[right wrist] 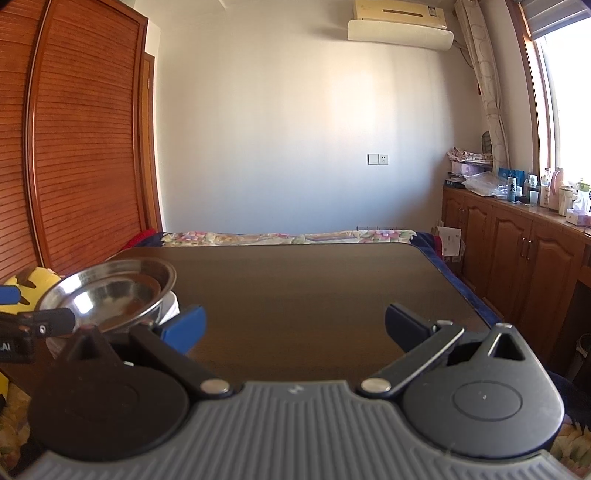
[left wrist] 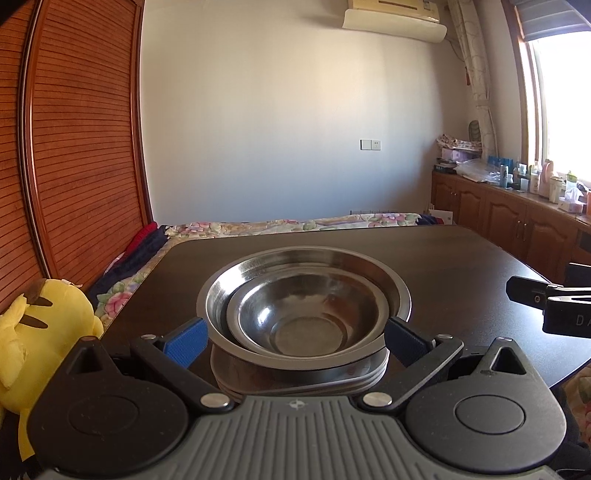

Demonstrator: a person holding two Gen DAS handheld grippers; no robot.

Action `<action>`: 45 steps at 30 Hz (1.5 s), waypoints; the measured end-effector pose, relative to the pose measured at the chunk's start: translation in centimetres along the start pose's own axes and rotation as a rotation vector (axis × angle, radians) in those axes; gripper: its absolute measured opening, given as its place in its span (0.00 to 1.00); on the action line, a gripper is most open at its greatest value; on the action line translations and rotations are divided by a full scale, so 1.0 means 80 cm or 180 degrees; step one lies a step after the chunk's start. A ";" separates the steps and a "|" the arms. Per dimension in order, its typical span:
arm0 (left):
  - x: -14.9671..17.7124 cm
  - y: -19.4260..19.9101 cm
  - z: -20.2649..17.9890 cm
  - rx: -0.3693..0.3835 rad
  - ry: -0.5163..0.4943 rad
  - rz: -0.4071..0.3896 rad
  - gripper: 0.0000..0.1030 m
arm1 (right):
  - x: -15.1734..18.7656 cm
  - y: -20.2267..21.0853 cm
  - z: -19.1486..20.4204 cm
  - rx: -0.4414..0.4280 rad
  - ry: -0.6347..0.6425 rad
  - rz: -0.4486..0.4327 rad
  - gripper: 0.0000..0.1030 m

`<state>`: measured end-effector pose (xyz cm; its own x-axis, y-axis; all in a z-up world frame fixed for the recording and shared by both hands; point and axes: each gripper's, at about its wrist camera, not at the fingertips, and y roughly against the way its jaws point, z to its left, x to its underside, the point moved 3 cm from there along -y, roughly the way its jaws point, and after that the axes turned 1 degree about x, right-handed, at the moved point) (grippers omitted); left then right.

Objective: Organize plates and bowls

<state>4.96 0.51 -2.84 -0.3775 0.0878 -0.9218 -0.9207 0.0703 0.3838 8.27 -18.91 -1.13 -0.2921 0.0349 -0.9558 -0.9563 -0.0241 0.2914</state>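
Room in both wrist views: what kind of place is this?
Most likely a home bedroom. A bed with a floral quilt sits behind the dark wooden table, a slatted wooden wardrobe lines the left wall, and a yellow plush toy lies beside the table.

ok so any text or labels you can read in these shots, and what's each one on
"DA", cut off by the frame edge, on the right gripper body, seen from the left wrist.
"AI", start cut off, on the left gripper body, seen from the right wrist.
Air conditioner label: too small to read.
Bottles and boxes on the cabinet: print blurred, unreadable.
Bowls: no text visible.
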 end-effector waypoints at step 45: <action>-0.002 0.005 0.000 -0.0022 -0.0019 -0.0023 1.00 | -0.005 0.002 -0.012 0.0016 -0.0027 -0.0016 1.00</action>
<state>4.68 0.49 -2.53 -0.3702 0.0933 -0.9243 -0.9242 0.0641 0.3766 8.23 -19.89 -0.76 -0.2875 0.0435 -0.9568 -0.9578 -0.0187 0.2869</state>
